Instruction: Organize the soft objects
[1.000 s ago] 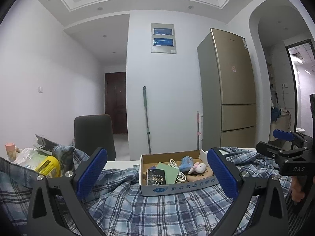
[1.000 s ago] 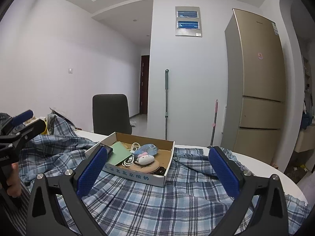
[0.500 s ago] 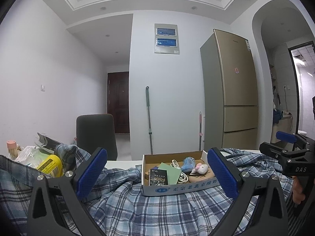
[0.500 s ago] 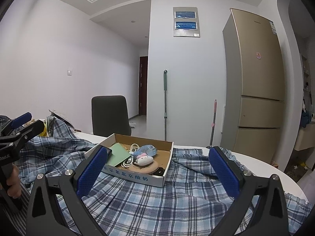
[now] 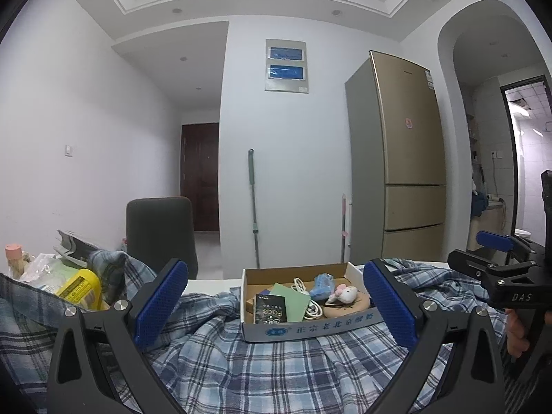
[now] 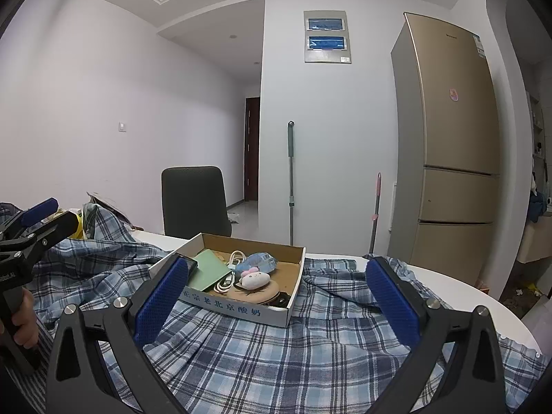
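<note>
A blue plaid shirt (image 5: 276, 362) lies rumpled over the white table; it also shows in the right wrist view (image 6: 293, 352). A shallow cardboard box (image 5: 310, 322) sits on it, holding a white-pink plush toy (image 5: 343, 292), a blue soft item (image 5: 322, 281), a white cable, a green card and a dark packet. The box (image 6: 241, 310) and plush toy (image 6: 254, 278) also show in the right wrist view. My left gripper (image 5: 274, 305) is open and empty above the shirt, in front of the box. My right gripper (image 6: 276, 298) is open and empty, also in front of the box.
A yellow container (image 5: 81, 288) and bags sit at the table's left. A dark chair (image 5: 160, 231) stands behind the table. A gold fridge (image 5: 403, 165) and a mop (image 5: 253, 207) are by the far wall. The round table edge (image 6: 483, 296) shows at right.
Both views have shifted slightly; the box sits a little further right in the left view. Both grippers stay open and empty.
</note>
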`<state>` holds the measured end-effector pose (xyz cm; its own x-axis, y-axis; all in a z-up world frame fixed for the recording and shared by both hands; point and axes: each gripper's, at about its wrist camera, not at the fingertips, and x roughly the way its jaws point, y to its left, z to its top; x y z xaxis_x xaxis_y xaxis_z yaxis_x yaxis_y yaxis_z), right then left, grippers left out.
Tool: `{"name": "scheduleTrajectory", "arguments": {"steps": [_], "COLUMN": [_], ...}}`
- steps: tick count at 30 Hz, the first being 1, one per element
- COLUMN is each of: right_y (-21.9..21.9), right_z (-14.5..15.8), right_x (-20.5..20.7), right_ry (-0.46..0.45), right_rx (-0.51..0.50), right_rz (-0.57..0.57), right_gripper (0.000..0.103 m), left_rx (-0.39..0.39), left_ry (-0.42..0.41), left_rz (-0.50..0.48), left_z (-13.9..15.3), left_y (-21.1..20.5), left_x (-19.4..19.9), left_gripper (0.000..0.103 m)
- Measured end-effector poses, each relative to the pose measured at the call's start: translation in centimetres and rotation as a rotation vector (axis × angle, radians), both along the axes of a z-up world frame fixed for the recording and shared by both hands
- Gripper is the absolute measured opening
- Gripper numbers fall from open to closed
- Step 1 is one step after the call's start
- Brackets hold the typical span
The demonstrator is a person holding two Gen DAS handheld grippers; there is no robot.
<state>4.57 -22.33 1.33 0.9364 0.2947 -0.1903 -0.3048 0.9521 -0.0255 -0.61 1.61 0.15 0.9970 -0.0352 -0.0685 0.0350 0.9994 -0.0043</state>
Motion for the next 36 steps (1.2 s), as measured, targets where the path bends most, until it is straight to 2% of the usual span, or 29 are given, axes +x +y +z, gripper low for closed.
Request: {"name": "scheduleTrajectory", "arguments": {"steps": [36], "right_y": [0.00], "right_z": [-0.05], "right_x": [0.01], "right_ry": [0.006], "right_rx": [0.001], "right_rz": [-0.001], "right_gripper": [0.103], "left_rx": [-0.006], "left_ry": [0.013], "left_rz": [-0.001], "left_z": [-0.04], "left_y": [0.15], "left_x": [0.26], "left_gripper": [0.103]}}
